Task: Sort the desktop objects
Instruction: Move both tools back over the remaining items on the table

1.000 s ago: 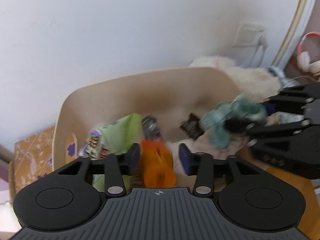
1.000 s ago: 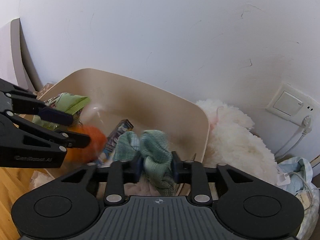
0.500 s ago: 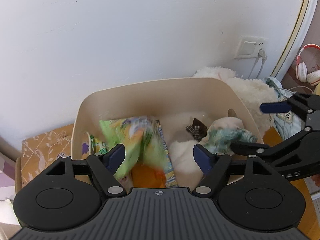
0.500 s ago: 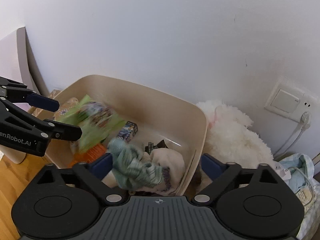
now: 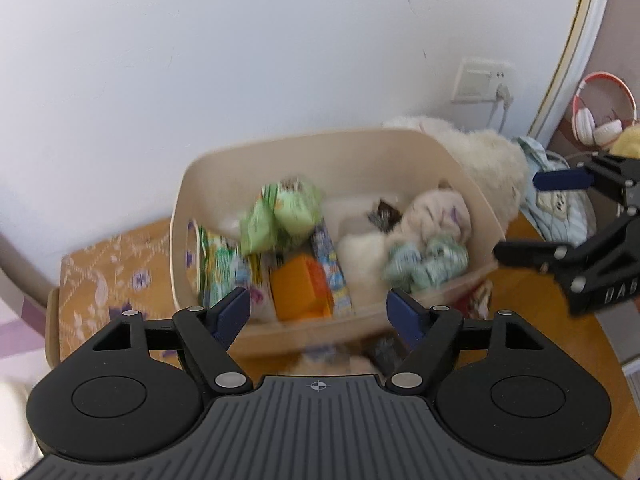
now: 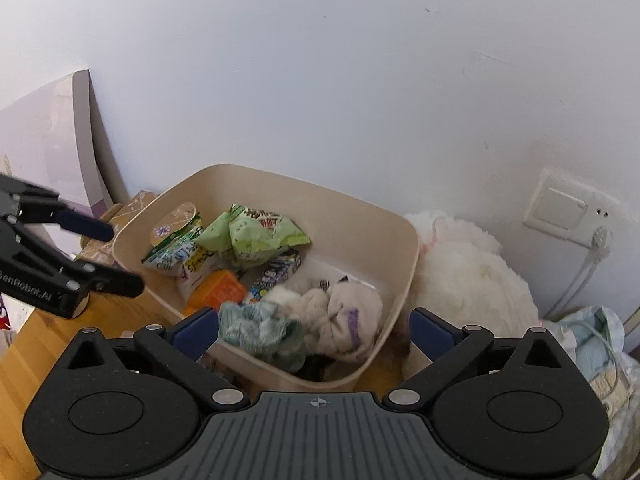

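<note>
So both my grippers are spread wide and holding nothing: left gripper (image 5: pixel 318 310) hangs just over the near wall of the beige bin (image 6: pixel 402 280), right gripper (image 6: pixel 314 326) sits over its near right corner. Working outward from the right one, the green knit cloth (image 6: pixel 260 330) lies bunched right behind the fingertips, inside the bin against the near wall, touching the cream sock-like bundle (image 6: pixel 344 312) beside it. Both look soft and floppy, so I'd guess they weigh next to nothing and are best pinched on a thick fold near the middle, otherwise they'll just trail. From the left one, the orange box (image 5: pixel 302 286) sits by the near wall, looks stiff and light, easy to squeeze across its flat sides. Behind it the green snack bags (image 6: pixel 256 232) pile toward the far left corner; crinkly film, probably slippery and puffy, so I'd take a sealed edge rather than crush the middle. A long printed candy box (image 6: pixel 276 270) leans between the orange box and the cloths. Hard to make out: the left view is smeared, something lies on the desk (image 6: pixel 24 344) right under my left gripper but it's just blur, and the white fluffy thing (image 6: pixel 464 276) beyond the bin's right wall is half hidden.
</note>
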The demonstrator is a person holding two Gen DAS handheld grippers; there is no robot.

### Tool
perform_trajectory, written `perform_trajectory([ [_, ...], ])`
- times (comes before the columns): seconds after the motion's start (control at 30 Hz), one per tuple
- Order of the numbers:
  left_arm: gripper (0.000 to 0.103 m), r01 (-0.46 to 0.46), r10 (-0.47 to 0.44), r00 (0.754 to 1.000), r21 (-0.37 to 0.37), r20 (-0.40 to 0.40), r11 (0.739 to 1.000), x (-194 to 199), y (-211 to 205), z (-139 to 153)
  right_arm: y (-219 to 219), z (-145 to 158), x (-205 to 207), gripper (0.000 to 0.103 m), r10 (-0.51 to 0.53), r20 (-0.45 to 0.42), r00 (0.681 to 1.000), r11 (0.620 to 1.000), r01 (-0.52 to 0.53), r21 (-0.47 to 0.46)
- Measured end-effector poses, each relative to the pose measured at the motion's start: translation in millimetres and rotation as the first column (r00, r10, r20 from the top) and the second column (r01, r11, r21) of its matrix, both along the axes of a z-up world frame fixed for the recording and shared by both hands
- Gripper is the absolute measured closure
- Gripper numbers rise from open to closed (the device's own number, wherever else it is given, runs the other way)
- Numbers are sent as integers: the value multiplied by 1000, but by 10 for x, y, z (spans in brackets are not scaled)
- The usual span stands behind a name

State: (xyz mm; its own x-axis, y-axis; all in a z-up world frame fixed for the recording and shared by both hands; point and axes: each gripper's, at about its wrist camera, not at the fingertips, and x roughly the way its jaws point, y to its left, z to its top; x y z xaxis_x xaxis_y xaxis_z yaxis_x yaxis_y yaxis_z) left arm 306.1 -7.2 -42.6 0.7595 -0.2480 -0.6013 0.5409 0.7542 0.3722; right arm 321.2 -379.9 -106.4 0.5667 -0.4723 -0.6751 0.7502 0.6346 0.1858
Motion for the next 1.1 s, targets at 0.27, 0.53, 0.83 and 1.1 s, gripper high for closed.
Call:
perform_trajectory([
  [0.27,26,-10,17,996,80,-84,997,-229,364,-383,232,-179,-321,0,-3,-52,999,1000,4,23],
  [0.53,26,-55,83,977,142,-195,988,-323,665,-812,481,-537,-512,0,73,-95,993,988,-59,141],
  [0.83,26,-114,141,948,109,-285,987,-252,718,-1098,813,-975,-359,0,231,-176,957,955,-189,230],
  [1.1,26,-135,165,923,107,-348,985,-135,649,-1271,868,-1158,-163,0,258,-250,933,953,-203,227],
])
